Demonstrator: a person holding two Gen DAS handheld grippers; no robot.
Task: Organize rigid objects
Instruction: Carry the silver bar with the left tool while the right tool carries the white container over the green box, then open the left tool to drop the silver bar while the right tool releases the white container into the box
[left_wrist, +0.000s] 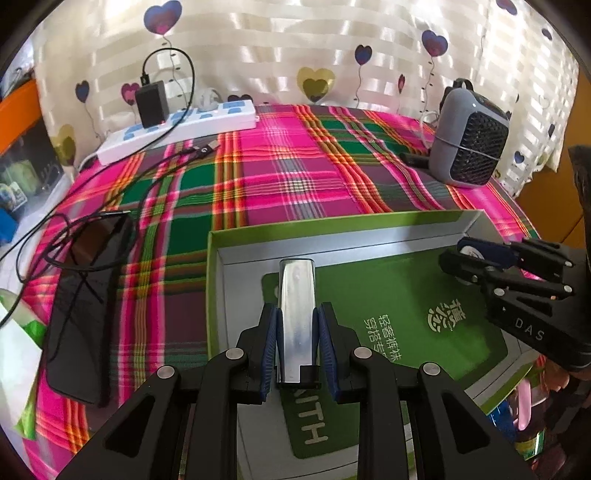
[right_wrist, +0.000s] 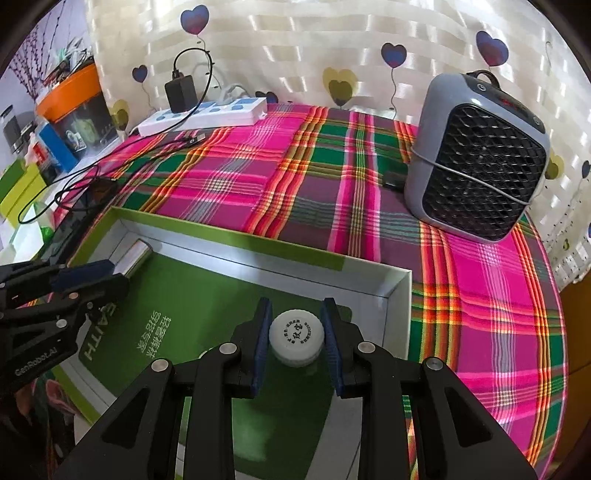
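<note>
1. Lighter (left_wrist: 295, 317), a shiny metal block, sits clamped between the blue pads of the left gripper (left_wrist: 298, 347), whose jaws are pressed flat on its sides, over the left part of the box (left_wrist: 212, 295).
2. Right gripper (right_wrist: 295, 343) is closed on a white bottle (right_wrist: 296, 338), pads on either side of its cap, over the box's right end near the far wall.
3. Inside the box lies a green card (left_wrist: 388, 295); both items hang above it, and I cannot tell whether either touches it.
4. Beyond the box lie the plaid cloth (left_wrist: 295, 166), a heater (right_wrist: 476, 162) to its far right, a power strip (left_wrist: 177, 129) at its far left and a phone (left_wrist: 85, 306) to its left.
5. Step in hand, as I judge it: placing both items in the box. Next comes lowering each to the card, then opening the jaws without tipping the bottle.
</note>
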